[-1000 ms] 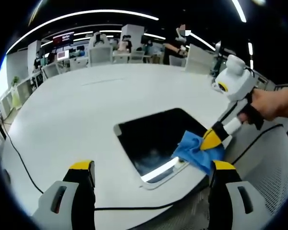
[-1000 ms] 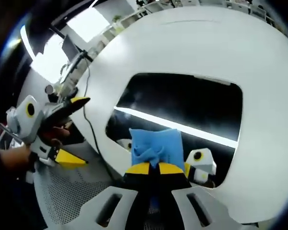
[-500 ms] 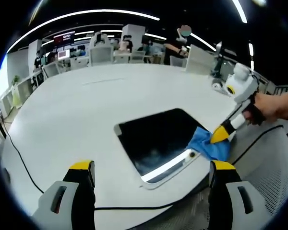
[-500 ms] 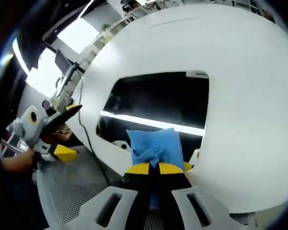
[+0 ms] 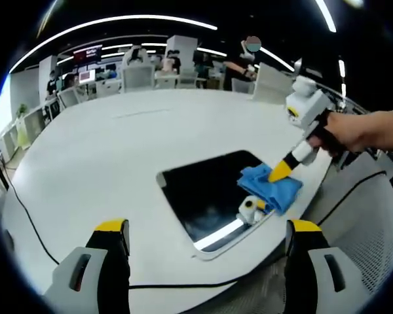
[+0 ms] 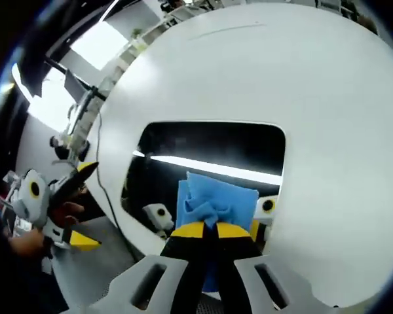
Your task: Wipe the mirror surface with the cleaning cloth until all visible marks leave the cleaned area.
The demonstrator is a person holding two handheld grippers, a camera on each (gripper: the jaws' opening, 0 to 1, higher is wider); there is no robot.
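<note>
My right gripper (image 6: 204,229) clamps cleaning cloth (image 6: 216,199), centre frame, on mirror (image 5: 206,190); left gripper (image 5: 206,230) apart. Press flat, overlap strokes.

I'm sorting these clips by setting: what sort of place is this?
Probably an open-plan office or lab: a large round white table holding the flat dark mirror, rows of desks with white chairs and monitors behind, and long ceiling strip lights.
</note>
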